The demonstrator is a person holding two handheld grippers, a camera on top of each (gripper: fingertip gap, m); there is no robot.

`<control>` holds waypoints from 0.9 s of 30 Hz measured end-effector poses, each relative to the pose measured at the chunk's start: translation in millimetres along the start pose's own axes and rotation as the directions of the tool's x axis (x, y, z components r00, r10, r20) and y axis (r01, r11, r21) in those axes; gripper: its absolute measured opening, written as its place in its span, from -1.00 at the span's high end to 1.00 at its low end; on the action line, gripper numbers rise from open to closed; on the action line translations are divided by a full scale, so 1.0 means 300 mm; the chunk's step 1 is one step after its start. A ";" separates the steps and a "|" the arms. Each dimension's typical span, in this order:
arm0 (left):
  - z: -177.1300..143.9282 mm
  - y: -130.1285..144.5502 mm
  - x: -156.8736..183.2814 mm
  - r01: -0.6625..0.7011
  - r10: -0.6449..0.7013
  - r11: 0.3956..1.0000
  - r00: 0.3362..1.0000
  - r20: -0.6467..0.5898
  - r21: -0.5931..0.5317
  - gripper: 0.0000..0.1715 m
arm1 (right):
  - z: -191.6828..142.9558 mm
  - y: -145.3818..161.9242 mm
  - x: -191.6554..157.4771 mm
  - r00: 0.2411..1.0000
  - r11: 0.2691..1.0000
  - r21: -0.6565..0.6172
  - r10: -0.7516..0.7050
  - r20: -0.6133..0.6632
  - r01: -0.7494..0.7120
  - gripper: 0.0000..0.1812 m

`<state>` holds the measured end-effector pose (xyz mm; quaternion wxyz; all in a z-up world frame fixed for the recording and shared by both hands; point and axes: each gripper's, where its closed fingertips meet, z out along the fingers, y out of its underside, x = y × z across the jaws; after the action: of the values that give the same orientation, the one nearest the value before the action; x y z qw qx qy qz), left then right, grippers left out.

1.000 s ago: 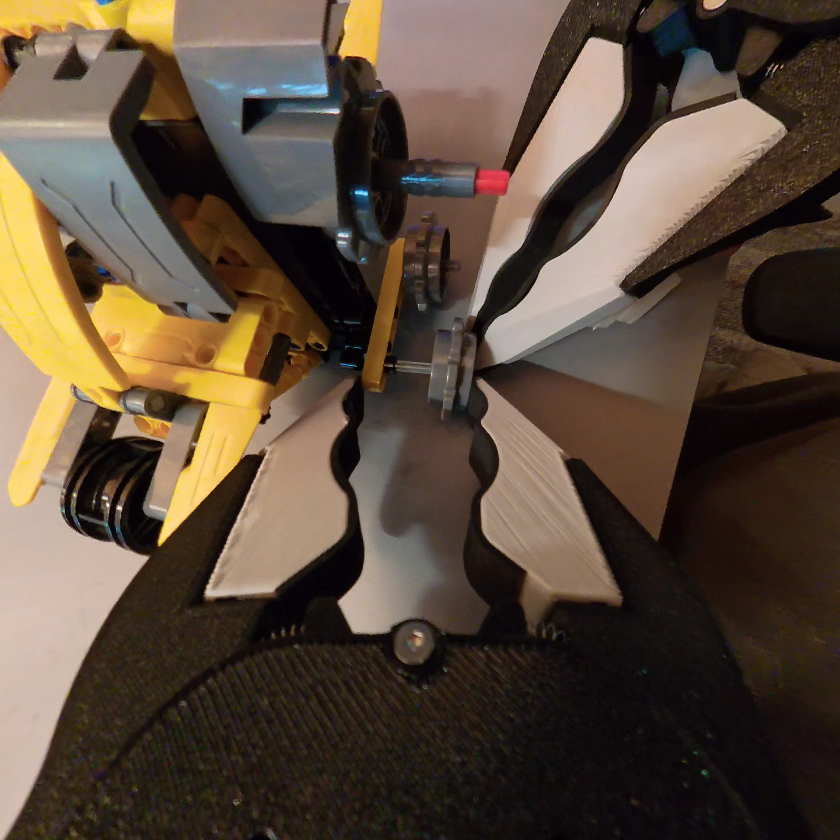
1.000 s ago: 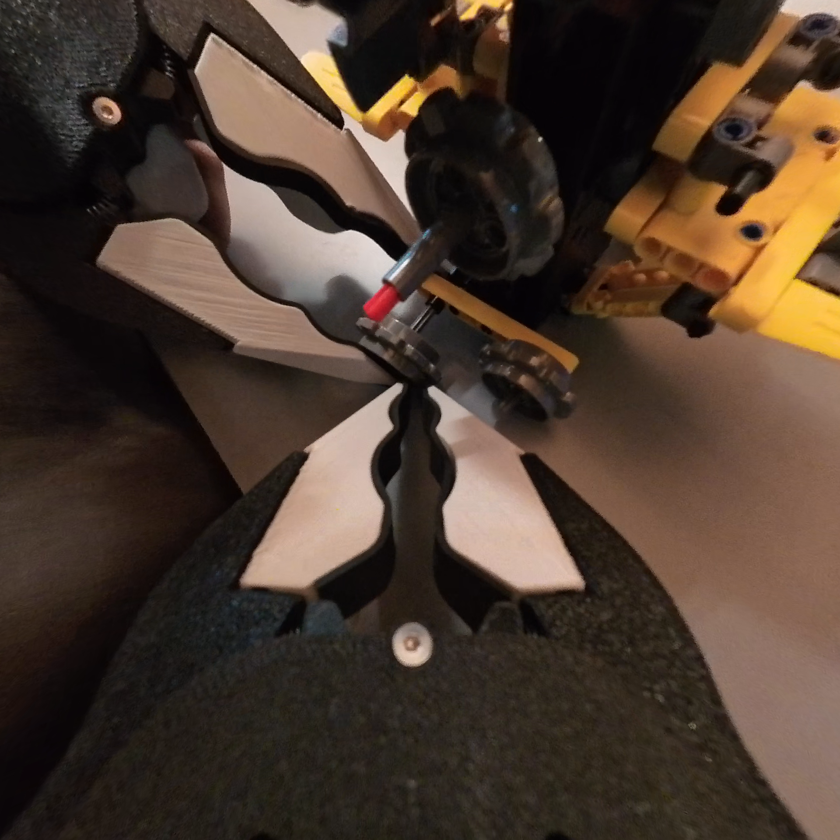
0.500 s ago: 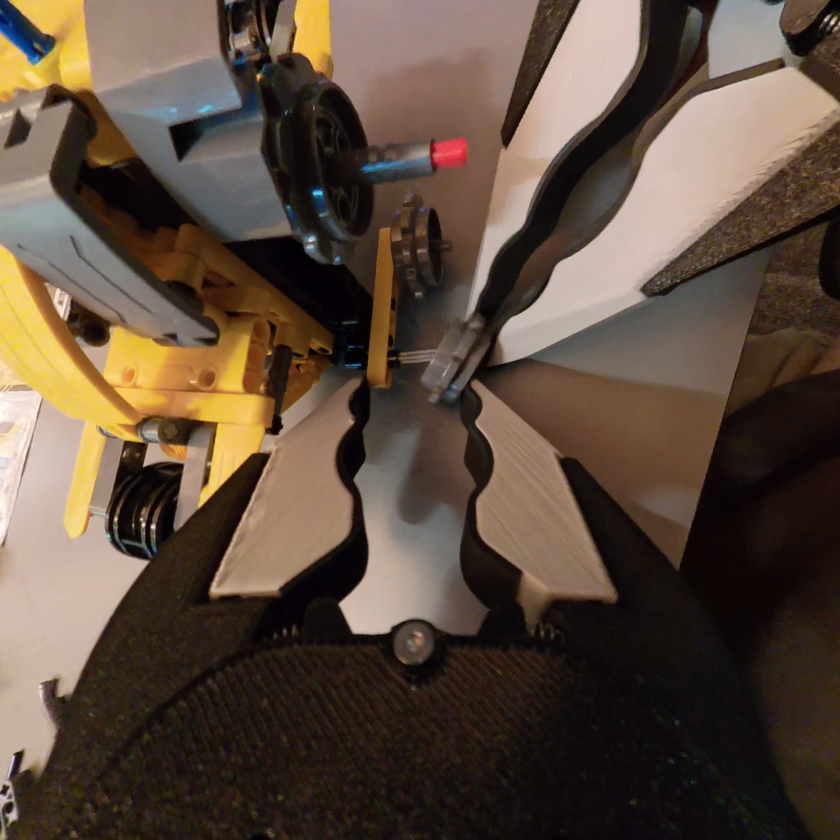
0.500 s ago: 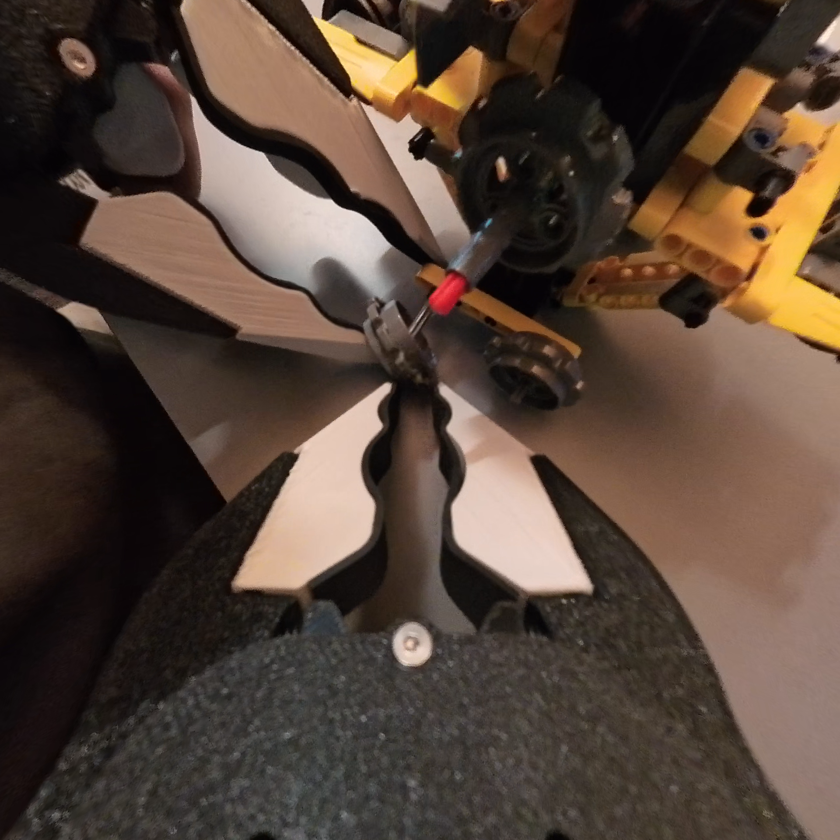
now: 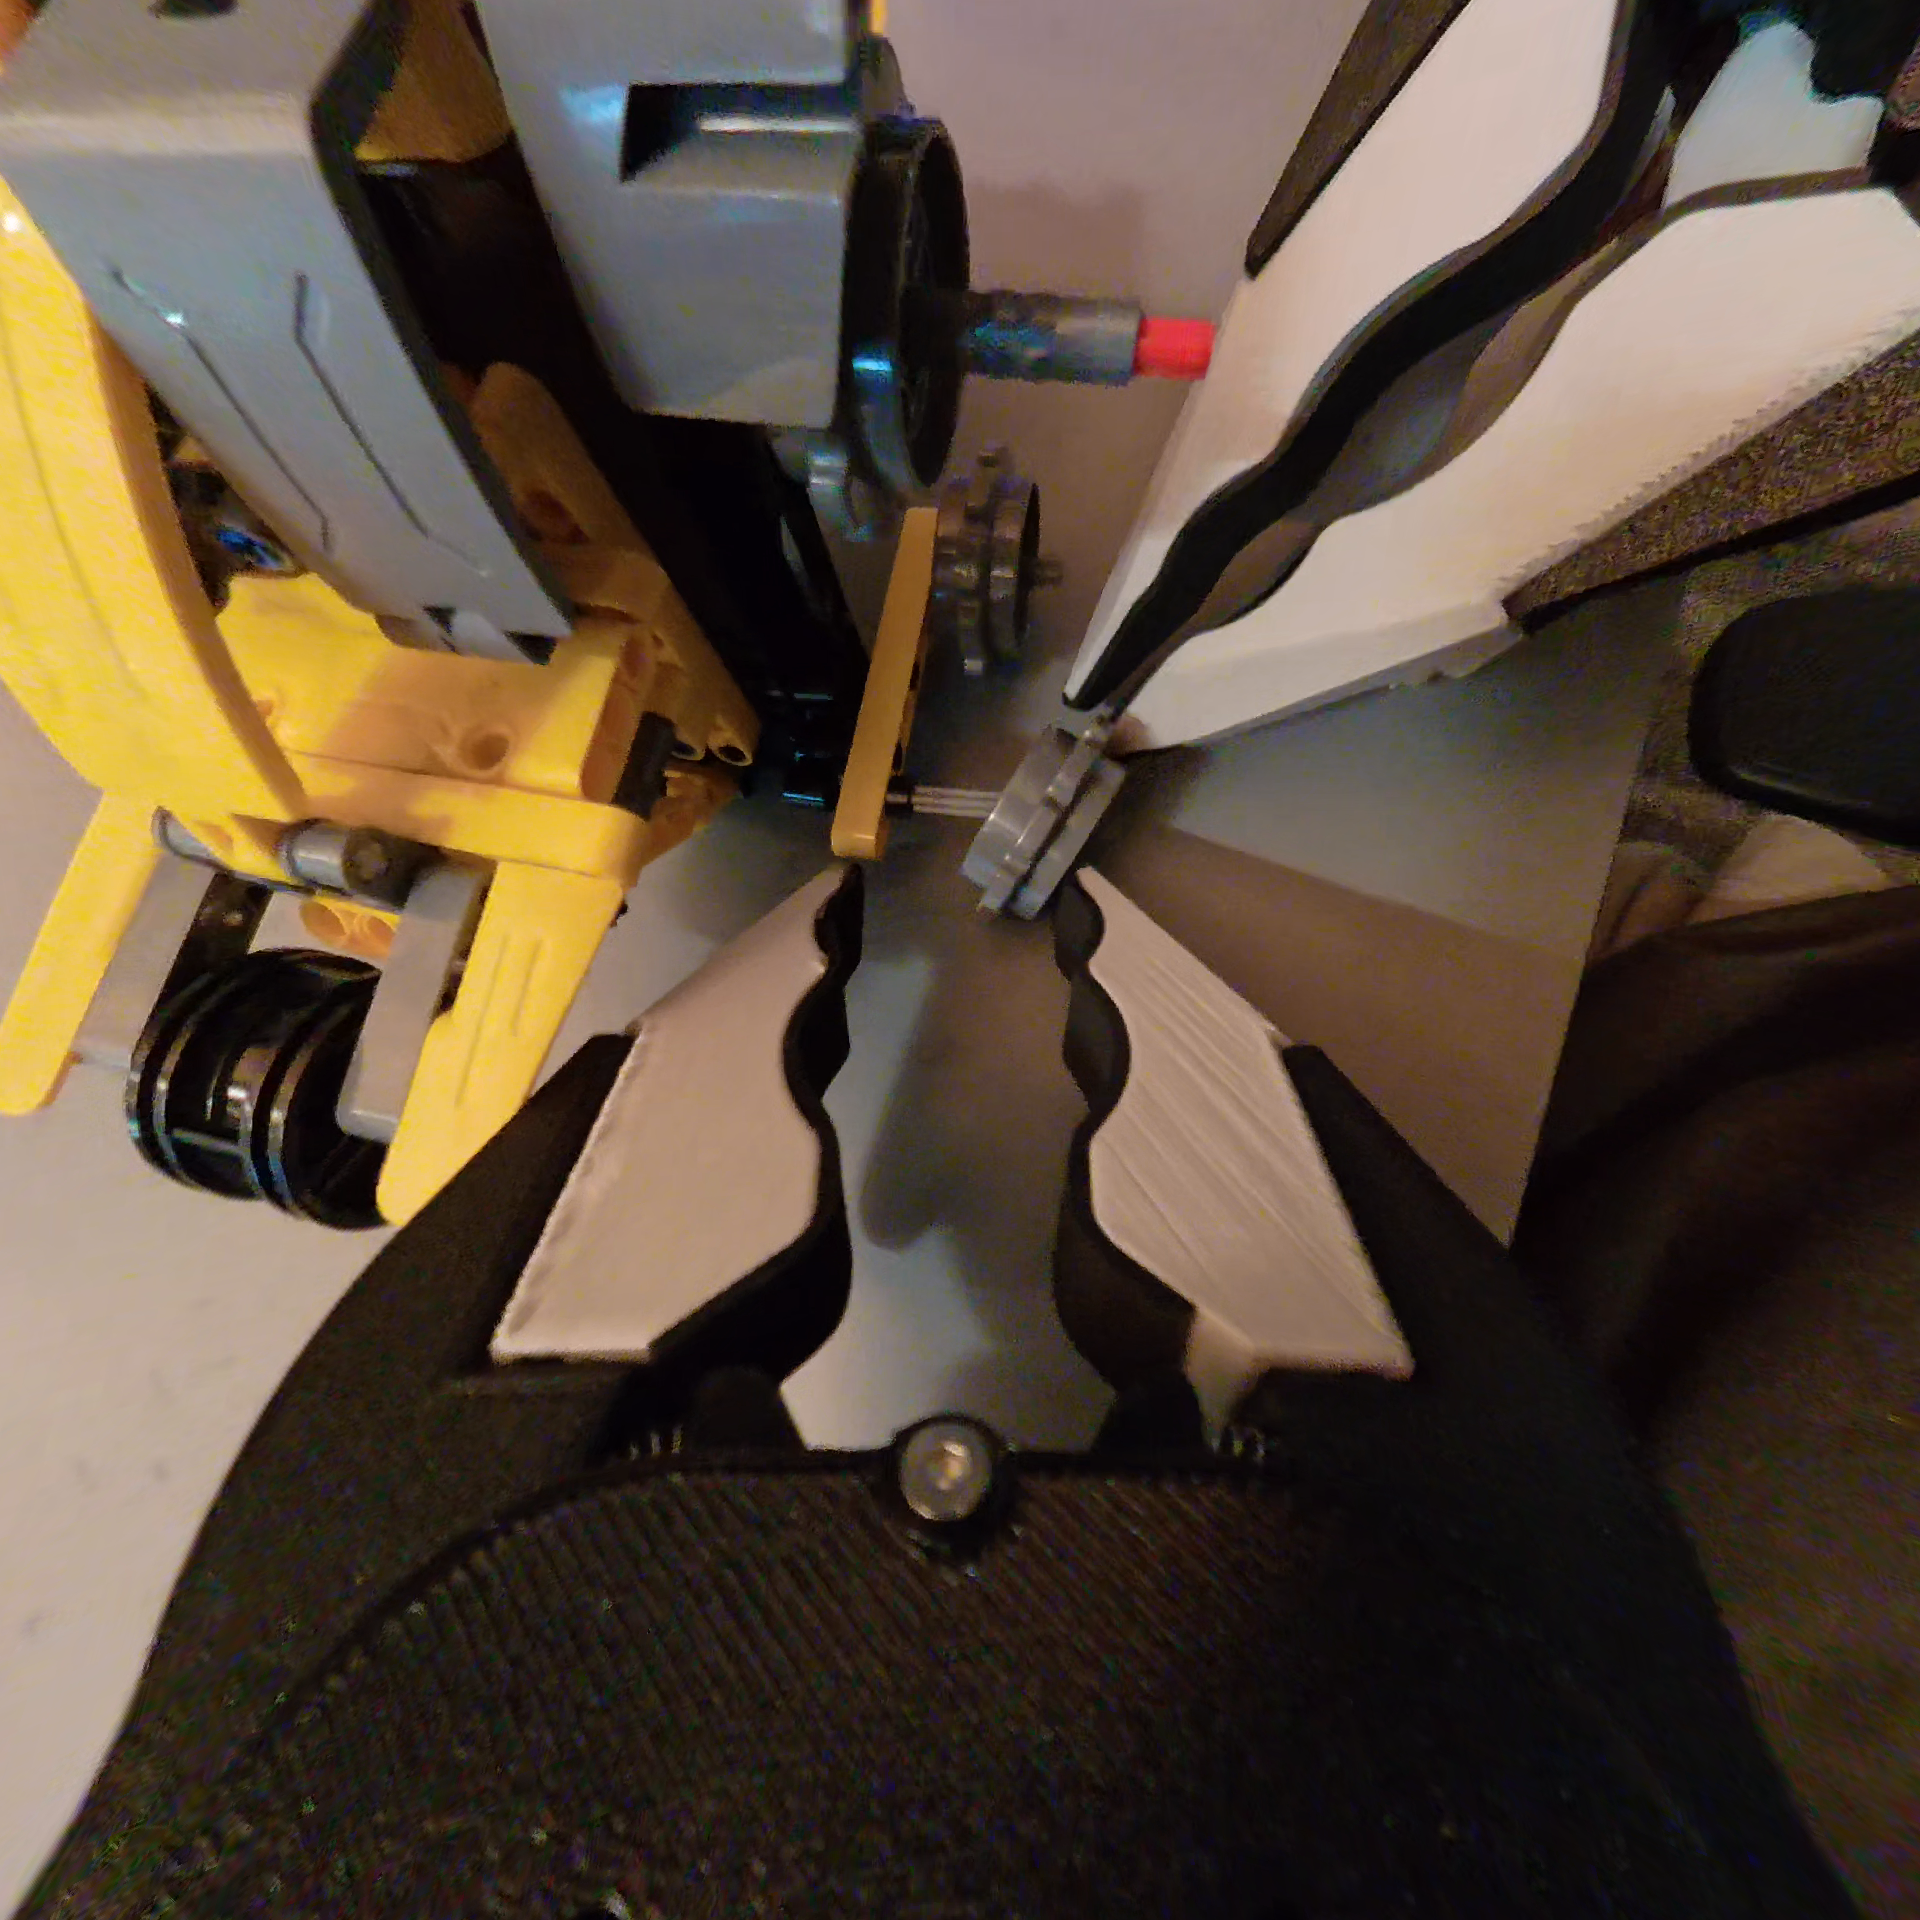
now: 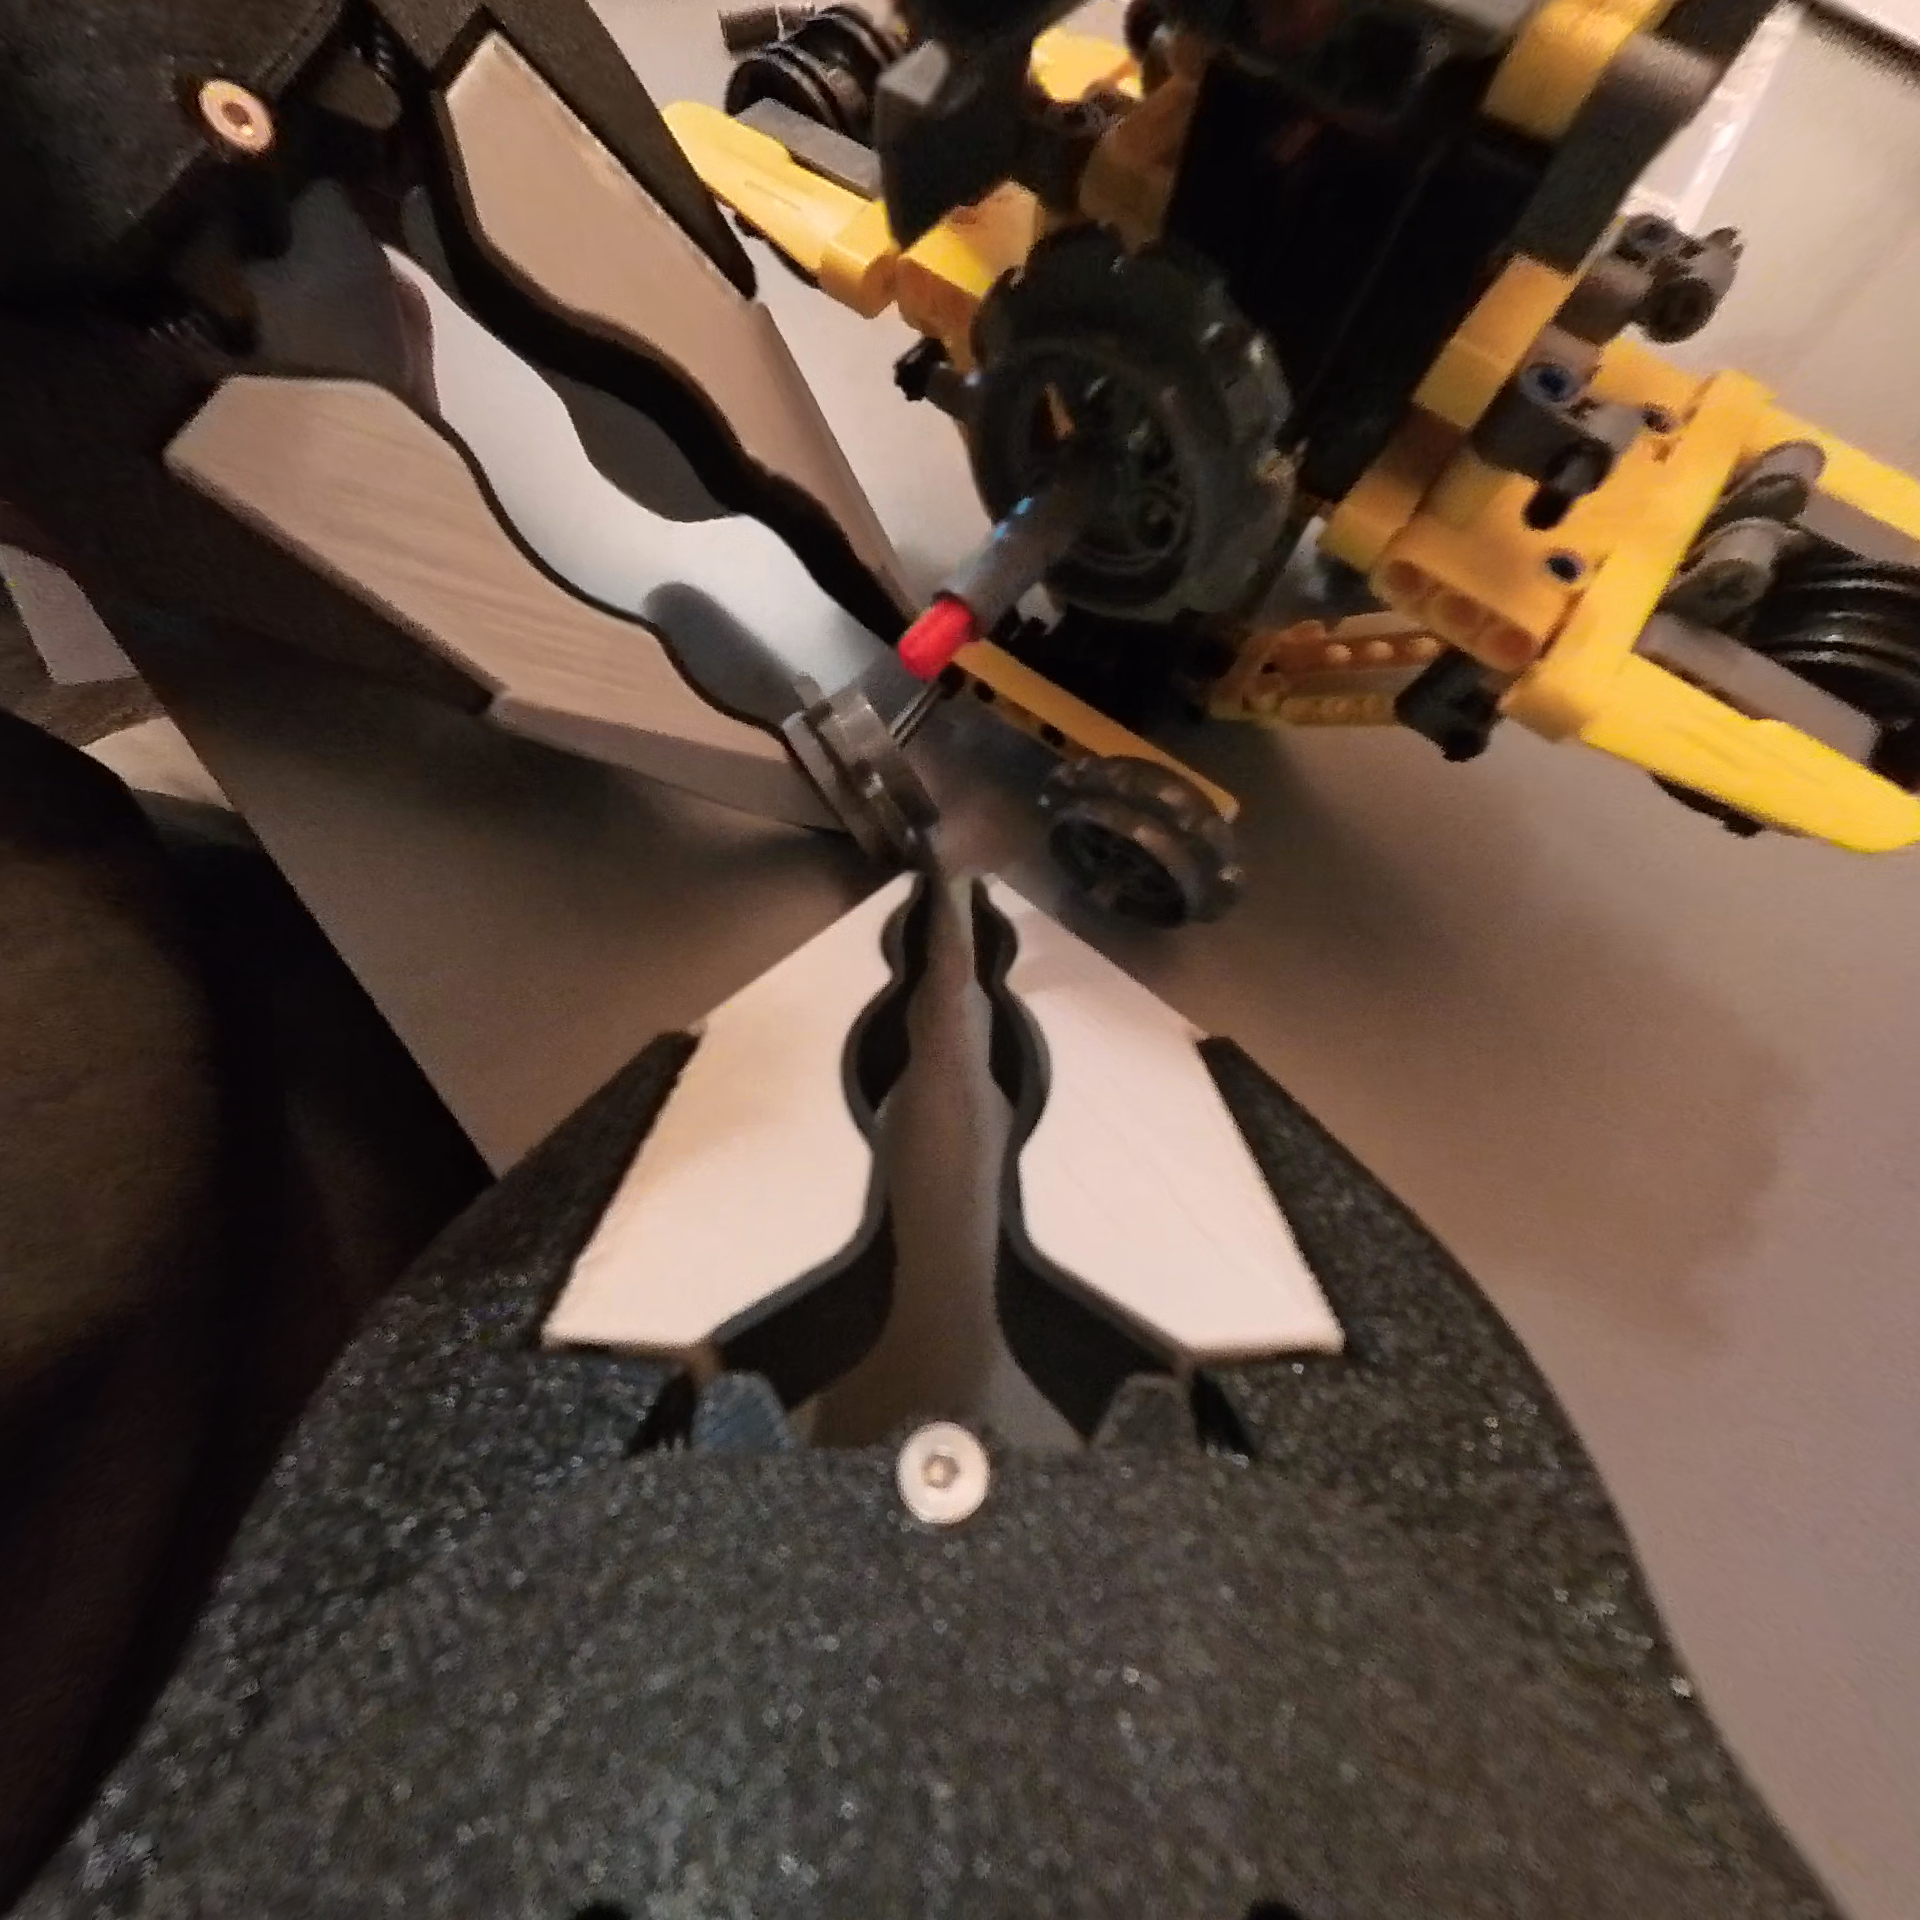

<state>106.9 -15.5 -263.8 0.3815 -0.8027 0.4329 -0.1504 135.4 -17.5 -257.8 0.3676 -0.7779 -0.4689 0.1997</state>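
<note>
A yellow and grey brick-built vehicle model (image 5: 416, 540) (image 6: 1455, 499) lies on the grey table. A thin axle (image 5: 940, 800) sticks out of its yellow beam (image 5: 883, 675) (image 6: 1091, 717). A small grey gear (image 5: 1039, 821) (image 6: 862, 779) sits tilted on the end of that axle. My right gripper (image 6: 945, 883) (image 5: 1091, 717) is shut on the gear's rim. My left gripper (image 5: 956, 894) (image 6: 857, 722) is open. Its left fingertip is by the beam's end and its right fingertip is against the gear. A red-tipped axle (image 5: 1174, 346) (image 6: 935, 639) juts from the black hub (image 5: 925, 312) above.
A second dark gear (image 5: 987, 582) (image 6: 1143, 842) is mounted farther along the beam. Black rollers (image 5: 249, 1091) sit at the model's end. The table edge (image 5: 1548, 1091) runs close on the right. A dark chair arm (image 5: 1818, 717) lies beyond it. Both grippers' tips are close together, under 4 cm apart.
The grey gear was upright on the axle and is now tilted in the right gripper's tips. The left gripper stays open around it. The model has shifted slightly in both views.
</note>
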 end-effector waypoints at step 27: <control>-0.050 0.017 0.122 0.035 -0.033 0.999 0.993 -0.116 0.014 0.84 | -0.009 0.005 -0.101 0.944 0.950 0.026 -0.305 -0.123 0.311 0.59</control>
<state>116.6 -54.0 -260.9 0.3597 -0.7968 0.4392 -0.2069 123.7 -45.4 -258.2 0.4384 -0.6971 -0.5577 0.1042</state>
